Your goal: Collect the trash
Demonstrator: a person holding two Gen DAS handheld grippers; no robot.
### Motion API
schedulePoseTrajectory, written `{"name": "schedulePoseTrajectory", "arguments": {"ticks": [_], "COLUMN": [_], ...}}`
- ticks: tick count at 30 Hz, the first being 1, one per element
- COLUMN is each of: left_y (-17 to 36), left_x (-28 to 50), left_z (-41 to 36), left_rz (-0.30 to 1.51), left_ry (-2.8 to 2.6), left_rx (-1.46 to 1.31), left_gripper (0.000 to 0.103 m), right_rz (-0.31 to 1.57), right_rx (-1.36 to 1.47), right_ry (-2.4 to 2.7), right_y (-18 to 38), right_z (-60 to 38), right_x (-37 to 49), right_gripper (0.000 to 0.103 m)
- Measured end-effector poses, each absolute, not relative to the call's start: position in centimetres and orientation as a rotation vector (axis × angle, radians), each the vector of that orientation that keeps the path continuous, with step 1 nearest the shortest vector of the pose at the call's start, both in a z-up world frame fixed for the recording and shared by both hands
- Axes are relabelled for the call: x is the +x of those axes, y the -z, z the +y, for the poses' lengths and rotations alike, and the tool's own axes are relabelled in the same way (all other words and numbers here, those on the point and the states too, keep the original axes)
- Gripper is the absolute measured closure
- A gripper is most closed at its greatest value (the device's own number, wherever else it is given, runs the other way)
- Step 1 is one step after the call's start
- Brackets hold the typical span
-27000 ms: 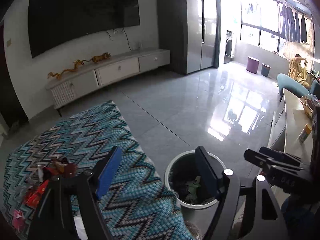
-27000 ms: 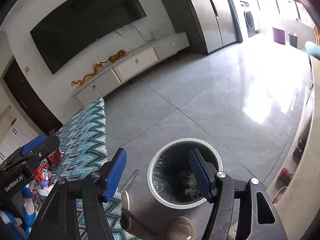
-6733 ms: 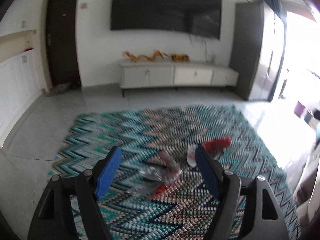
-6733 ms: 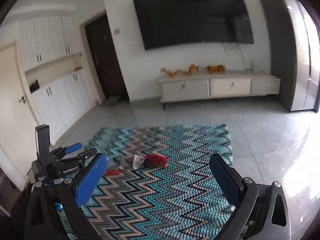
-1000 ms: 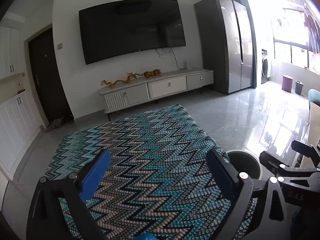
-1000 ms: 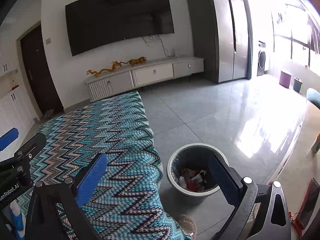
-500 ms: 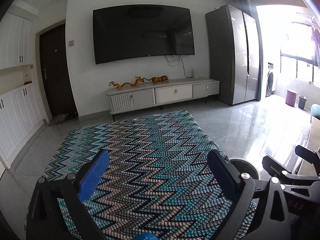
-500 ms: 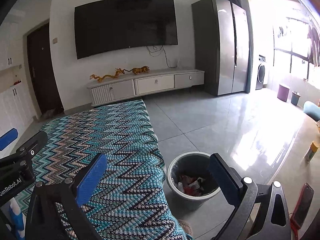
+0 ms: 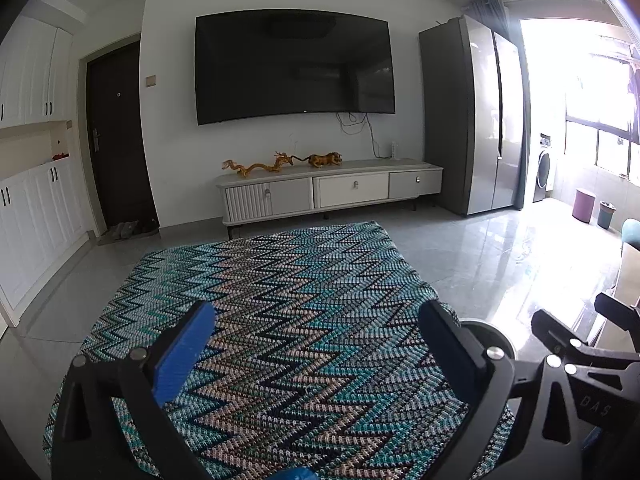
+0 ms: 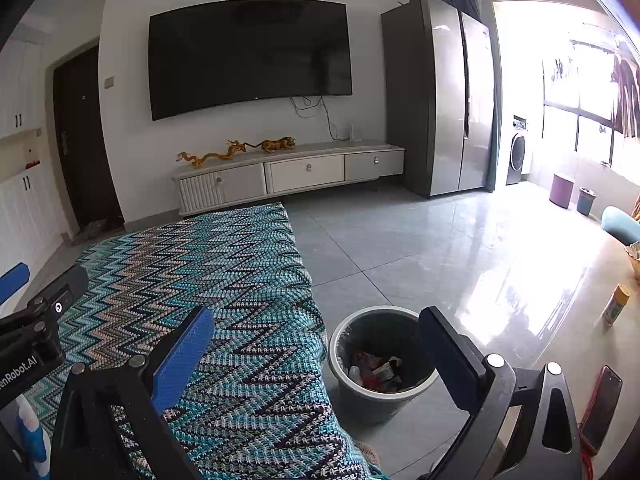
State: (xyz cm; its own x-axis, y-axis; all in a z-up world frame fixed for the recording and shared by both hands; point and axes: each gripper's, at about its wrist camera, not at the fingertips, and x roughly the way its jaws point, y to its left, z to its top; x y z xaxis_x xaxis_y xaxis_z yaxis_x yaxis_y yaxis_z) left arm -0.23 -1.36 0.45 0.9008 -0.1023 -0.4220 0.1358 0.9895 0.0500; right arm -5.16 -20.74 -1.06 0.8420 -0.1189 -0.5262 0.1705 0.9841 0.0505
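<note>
Both held above the zigzag rug (image 9: 280, 304): left gripper (image 9: 316, 332) spread wide and empty, right gripper (image 10: 316, 332) likewise spread with nothing between its pads. Just off the rug's right edge on the grey tile floor (image 10: 420, 240), a round bin (image 10: 382, 364) with red and white trash (image 10: 374, 370) lying inside. Far against the wall, a low white cabinet (image 9: 332, 192) under a dark TV (image 9: 292, 64), with a tall fridge (image 10: 440, 92) to the right.

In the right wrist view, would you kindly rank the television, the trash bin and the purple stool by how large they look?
1. Television, clearly the largest.
2. Trash bin, though it sits nearest the camera, which inflates it.
3. Purple stool, smallest, but far off by the window.
</note>
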Motion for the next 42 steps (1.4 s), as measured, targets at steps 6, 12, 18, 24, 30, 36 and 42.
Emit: {"name": "schedulePoseTrajectory", "arguments": {"ticks": [6, 12, 18, 24, 30, 36, 42], "left_y": [-0.2, 0.0, 0.2, 0.6, 0.7, 0.9, 0.9], "left_x": [-0.4, -0.4, -0.3, -0.1, -0.2, -0.1, -0.2], "left_z": [-1.1, -0.7, -0.4, -0.2, -0.3, -0.2, -0.2], "left_rz": [0.435, 0.439, 0.440, 0.444, 0.442, 0.438, 0.438], "left_ry": [0.121, 0.115, 0.107, 0.099, 0.101, 0.100, 0.098], "left_rx": [0.072, 0.062, 0.054, 0.045, 0.047, 0.042, 0.042], "left_gripper": [0.001, 0.001, 0.001, 0.000, 0.001, 0.000, 0.000], "right_rz": [0.544, 0.541, 0.541, 0.537, 0.534, 0.530, 0.528], "right_rx": [0.089, 0.090, 0.087, 0.089, 0.096, 0.094, 0.095], "right_ry": [0.150, 0.151, 0.154, 0.159, 0.160, 0.158, 0.157], "right_y": [0.9, 0.9, 1.0, 1.0, 1.1, 1.1, 1.1], "right_z": [-20.6, -20.5, -20.4, -20.6, -20.8, -20.8, -20.7], "right_x": [-5.5, -5.5, -5.5, -5.6, -5.7, -5.7, -5.7], "right_gripper": [0.000, 0.000, 0.000, 0.000, 0.000, 0.000, 0.000]}}
